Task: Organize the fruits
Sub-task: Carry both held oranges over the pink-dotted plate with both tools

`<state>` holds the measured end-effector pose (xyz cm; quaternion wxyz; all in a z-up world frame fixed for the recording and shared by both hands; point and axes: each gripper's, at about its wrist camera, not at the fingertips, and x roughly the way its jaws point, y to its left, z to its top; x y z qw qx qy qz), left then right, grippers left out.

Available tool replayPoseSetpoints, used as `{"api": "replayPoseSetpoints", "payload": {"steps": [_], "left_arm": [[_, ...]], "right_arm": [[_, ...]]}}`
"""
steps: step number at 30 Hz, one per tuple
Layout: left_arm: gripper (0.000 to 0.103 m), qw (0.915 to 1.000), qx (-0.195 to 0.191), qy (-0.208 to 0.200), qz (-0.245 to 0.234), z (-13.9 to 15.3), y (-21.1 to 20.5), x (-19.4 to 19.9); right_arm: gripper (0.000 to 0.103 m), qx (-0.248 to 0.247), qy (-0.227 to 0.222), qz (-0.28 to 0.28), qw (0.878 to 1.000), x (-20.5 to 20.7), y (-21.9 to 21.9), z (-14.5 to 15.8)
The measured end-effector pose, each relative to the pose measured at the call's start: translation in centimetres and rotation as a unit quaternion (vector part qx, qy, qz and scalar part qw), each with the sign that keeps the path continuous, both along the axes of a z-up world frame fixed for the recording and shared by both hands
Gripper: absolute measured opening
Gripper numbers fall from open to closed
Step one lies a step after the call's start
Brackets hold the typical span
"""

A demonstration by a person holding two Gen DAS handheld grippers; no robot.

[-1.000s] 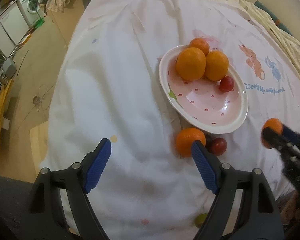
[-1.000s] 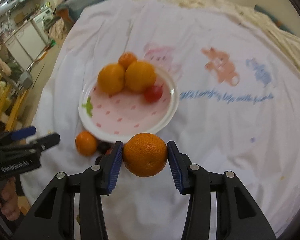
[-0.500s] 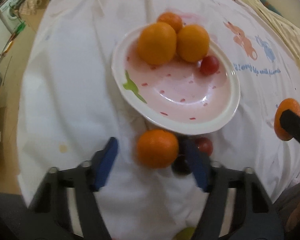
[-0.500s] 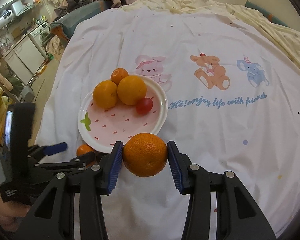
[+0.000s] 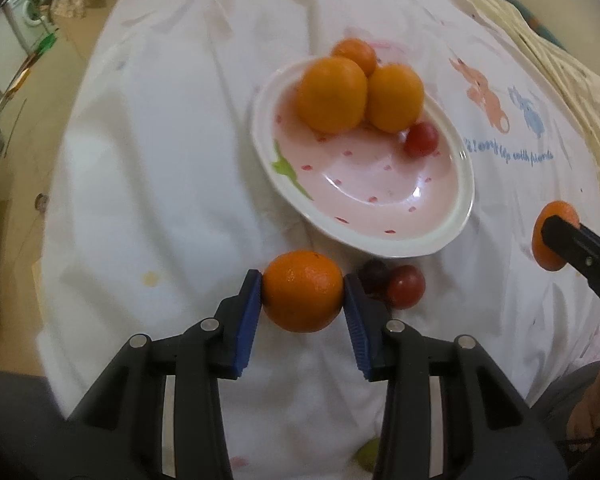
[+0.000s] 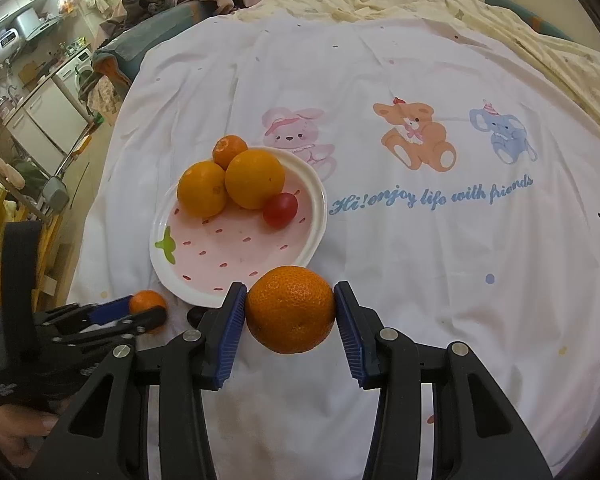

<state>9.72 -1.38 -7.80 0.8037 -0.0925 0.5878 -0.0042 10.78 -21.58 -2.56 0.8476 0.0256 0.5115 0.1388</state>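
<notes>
A pink strawberry-pattern plate point(image 5: 440, 236) point(image 6: 312, 236) lies on the white cloth and holds three oranges point(image 5: 332, 94) point(image 6: 254, 178) and a red tomato point(image 5: 421, 140) point(image 6: 281, 210). My left gripper point(image 5: 303, 298) point(image 6: 148, 312) is shut on a small orange point(image 5: 303, 296) point(image 6: 146, 300) in front of the plate's near rim. A red tomato point(image 5: 406, 286) and a dark fruit point(image 5: 374, 272) lie just right of it. My right gripper point(image 6: 290, 314) point(image 5: 556, 236) is shut on another orange point(image 6: 290, 314) point(image 5: 554, 216) and holds it above the cloth, right of the plate.
The white cloth point(image 6: 420, 240) with cartoon animals covers a bed-like surface. A greenish fruit point(image 5: 366, 454) lies at the near edge, half hidden by my left gripper. The floor, a washing machine point(image 5: 30, 12) and cabinets point(image 6: 48, 120) lie beyond the left edge.
My left gripper moved forward around the small orange before the plate and closed on it. My right gripper kept hold of its orange and barely moved.
</notes>
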Motion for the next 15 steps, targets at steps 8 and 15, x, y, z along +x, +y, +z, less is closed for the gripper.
{"api": "replayPoseSetpoints", "payload": {"steps": [8,15], "left_arm": [[0.036,0.9988,0.014,-0.042,0.02,4.1,2.2,-0.2],[0.036,0.9962,0.031,-0.081,0.007,7.5,2.1,2.5]], "right_arm": [[0.047,0.021,-0.036,-0.015,0.999,-0.2,-0.8,2.1],[0.047,0.035,-0.059,-0.019,0.997,2.1,-1.3,4.3]]}}
